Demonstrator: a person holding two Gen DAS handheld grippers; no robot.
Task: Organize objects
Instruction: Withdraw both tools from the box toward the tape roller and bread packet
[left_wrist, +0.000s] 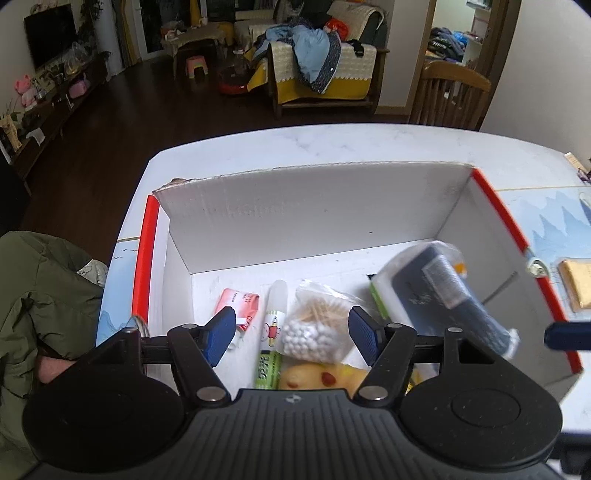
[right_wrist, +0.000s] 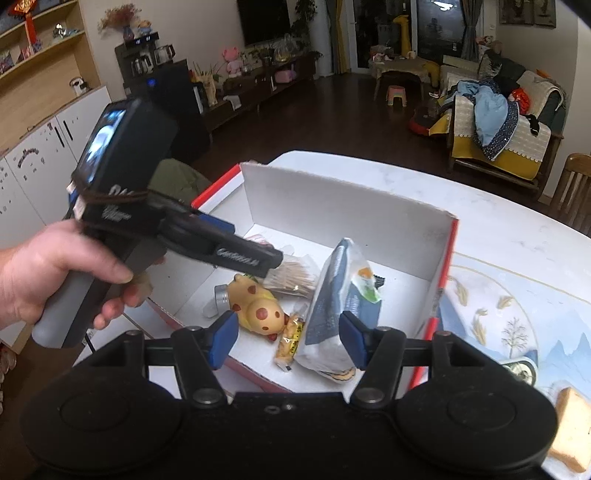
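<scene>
white cardboard box with red edges (right_wrist: 343, 206) sits on the marble table, already holding small things. the blue-and-white plastic-wrapped packet (right_wrist: 332, 306) stands tilted inside it, long axis running up and away, right between the right gripper (right_wrist: 288, 341)'s wide-spread pads but seemingly not pinched. the left gripper (left_wrist: 291, 334), also wide and empty, hovers over the cotton-swab bag (left_wrist: 314, 328). the right one looks nearer the packet; the slice of bread (right_wrist: 570, 428) waits outside, to its right.
</scene>
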